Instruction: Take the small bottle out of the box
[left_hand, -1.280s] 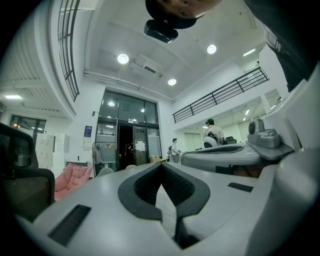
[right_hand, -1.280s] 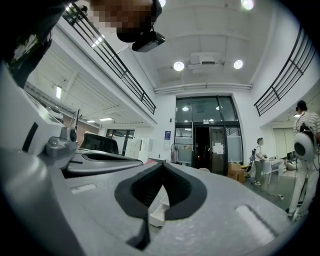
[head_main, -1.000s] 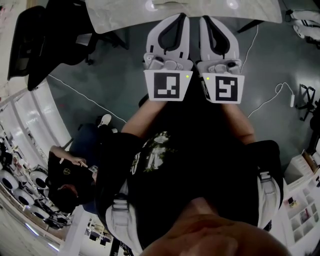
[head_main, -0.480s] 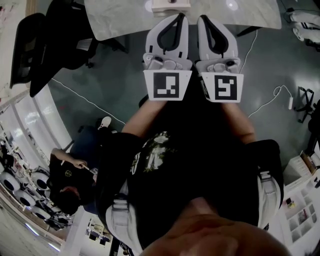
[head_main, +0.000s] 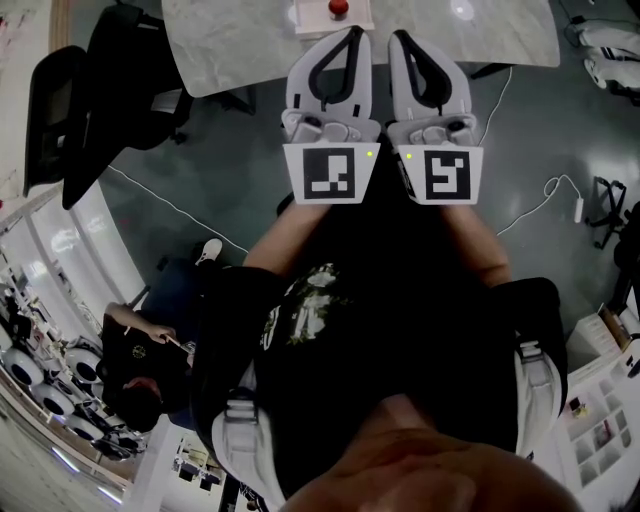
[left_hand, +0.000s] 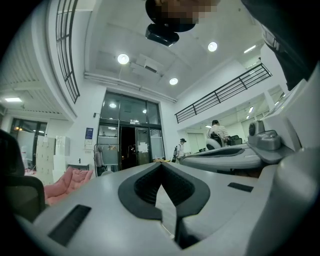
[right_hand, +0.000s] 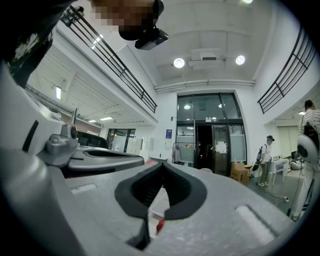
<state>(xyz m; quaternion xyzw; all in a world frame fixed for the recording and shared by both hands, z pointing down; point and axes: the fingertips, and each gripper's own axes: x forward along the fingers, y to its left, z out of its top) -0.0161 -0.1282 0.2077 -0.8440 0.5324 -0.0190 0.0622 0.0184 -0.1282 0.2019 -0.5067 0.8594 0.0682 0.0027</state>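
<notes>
On the marble table (head_main: 230, 40) at the top of the head view stands a pale open box (head_main: 308, 16) holding a small bottle with a red cap (head_main: 339, 7). My left gripper (head_main: 352, 32) and right gripper (head_main: 397, 35) are held side by side and level, pointing at the table's near edge, short of the box. Both are shut with nothing held. In the right gripper view the gripper (right_hand: 162, 164) has its tips together, and a bit of the red cap (right_hand: 159, 226) and the white box (right_hand: 157, 202) show through the jaw gap. The left gripper (left_hand: 161, 165) is shut the same way.
A black office chair (head_main: 115, 70) stands left of the table. White cables (head_main: 545, 195) trail over the grey floor. A seated person (head_main: 140, 350) is at lower left, white shelves (head_main: 600, 420) at lower right. Glass doors (right_hand: 210, 145) and distant people (right_hand: 267, 155) lie ahead.
Both grippers have moved forward toward the table. The table edge has slid lower in the head view, and the box with the red cap has come into sight.
</notes>
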